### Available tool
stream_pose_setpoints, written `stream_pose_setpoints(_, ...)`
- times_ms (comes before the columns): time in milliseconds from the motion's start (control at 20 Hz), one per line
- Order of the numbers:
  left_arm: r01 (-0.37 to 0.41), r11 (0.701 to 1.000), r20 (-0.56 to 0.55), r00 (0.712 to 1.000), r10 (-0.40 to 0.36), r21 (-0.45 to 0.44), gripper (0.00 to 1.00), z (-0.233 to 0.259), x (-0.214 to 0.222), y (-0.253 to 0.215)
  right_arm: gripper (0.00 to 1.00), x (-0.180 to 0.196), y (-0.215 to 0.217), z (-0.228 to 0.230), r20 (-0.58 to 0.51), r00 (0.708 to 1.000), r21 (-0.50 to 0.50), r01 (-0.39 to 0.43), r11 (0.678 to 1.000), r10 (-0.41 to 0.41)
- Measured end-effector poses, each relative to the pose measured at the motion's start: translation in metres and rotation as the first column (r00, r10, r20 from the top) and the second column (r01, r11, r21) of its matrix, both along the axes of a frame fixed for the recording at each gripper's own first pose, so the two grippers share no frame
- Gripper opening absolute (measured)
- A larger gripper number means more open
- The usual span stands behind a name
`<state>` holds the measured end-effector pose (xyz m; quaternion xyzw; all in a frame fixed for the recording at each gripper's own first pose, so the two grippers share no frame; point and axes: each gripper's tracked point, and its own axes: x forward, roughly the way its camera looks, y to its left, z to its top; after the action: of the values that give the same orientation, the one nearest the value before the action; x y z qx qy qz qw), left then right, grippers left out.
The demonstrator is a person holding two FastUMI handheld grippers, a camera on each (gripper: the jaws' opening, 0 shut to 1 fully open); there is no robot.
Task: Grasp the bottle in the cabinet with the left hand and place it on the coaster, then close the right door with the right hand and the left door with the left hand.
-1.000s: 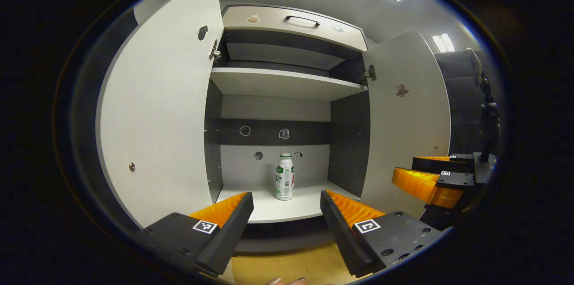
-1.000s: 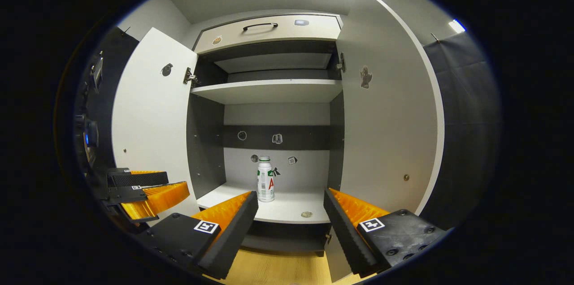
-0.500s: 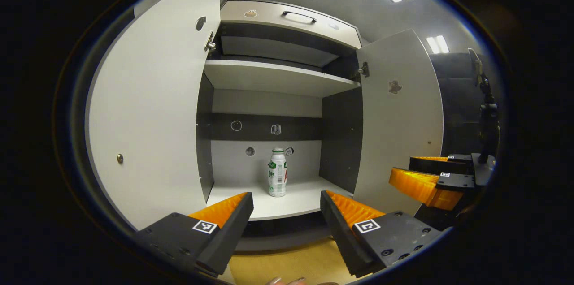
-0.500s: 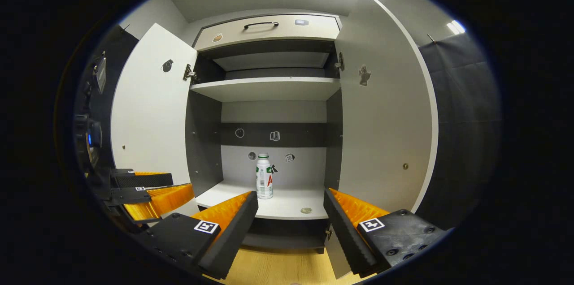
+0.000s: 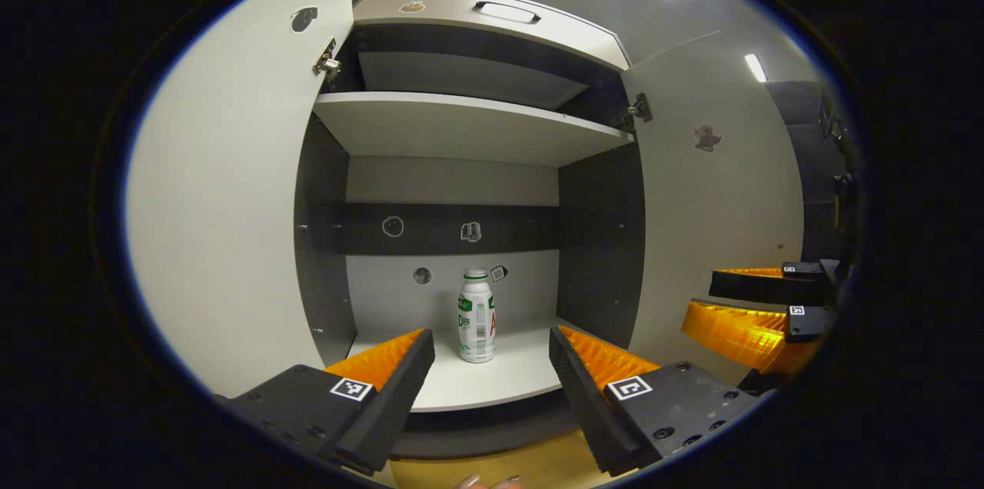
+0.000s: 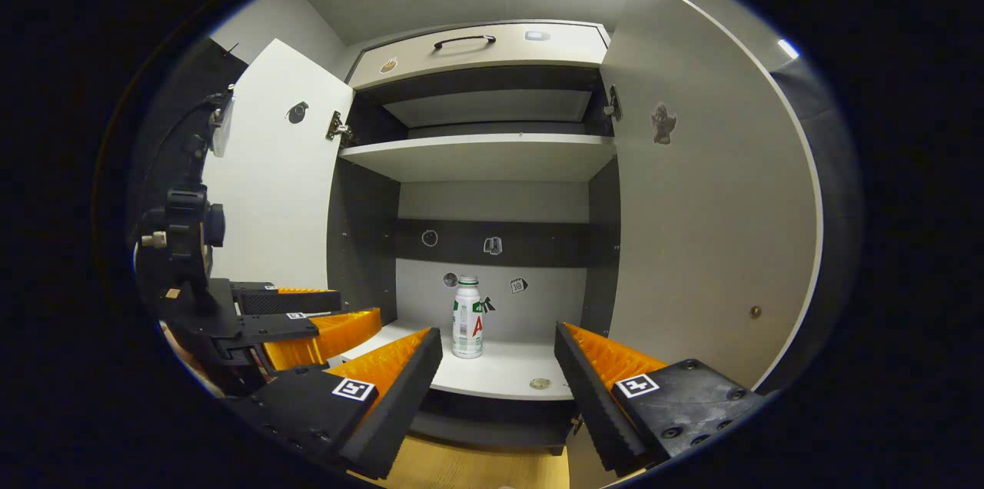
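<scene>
Bottle (image 5: 477,316): stands upright on the cabinet's lower shelf (image 5: 507,377), straight ahead of the left gripper (image 5: 492,343) and seen through the gap between its two fingers; well apart from them, nothing touching it.
Left gripper: fingers spread wide, holding nothing; it points into the cabinet opening, its tips at about the shelf's front edge as seen in the left gripper view.
Long axis: vertical, cap up, so the spread fingers, which lie level to either side, would close across the bottle's body; judged a matter of pushing straight forward.
Right gripper (image 6: 498,343): fingers likewise apart and empty; from it the bottle (image 6: 467,317) lies ahead and a little left of the midline.
Nearer hand: judged the left, as the task assigns; in the right gripper view the left gripper (image 6: 307,320) lies to the left and slightly ahead, closer to the shelf.
Left door (image 5: 231,227): swung open, beside the left gripper on its left.
Right door (image 6: 707,227): swung open, beside the right gripper on its right.
Coaster: cannot be identified with confidence in either view.
Stage: approach to the grasp, not yet made.
</scene>
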<state>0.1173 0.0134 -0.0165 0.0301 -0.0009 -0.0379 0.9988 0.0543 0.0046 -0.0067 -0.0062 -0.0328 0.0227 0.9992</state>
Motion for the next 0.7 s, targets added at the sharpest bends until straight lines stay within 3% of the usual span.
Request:
stream_pose_setpoints(400,-0.005,1.0,0.003,1.0,0.005,-0.013,0.95,-0.016,0.076,-0.001,0.97,0.033,-0.007,-0.008,0.04,0.995,-0.108,-0.082,0.991,0.087)
stream_pose_setpoints(700,-0.01,1.0,-0.016,1.0,0.01,-0.015,0.95,-0.033,0.116,0.007,0.97,0.058,-0.006,-0.021,0.032,0.989,-0.11,-0.138,0.984,0.143)
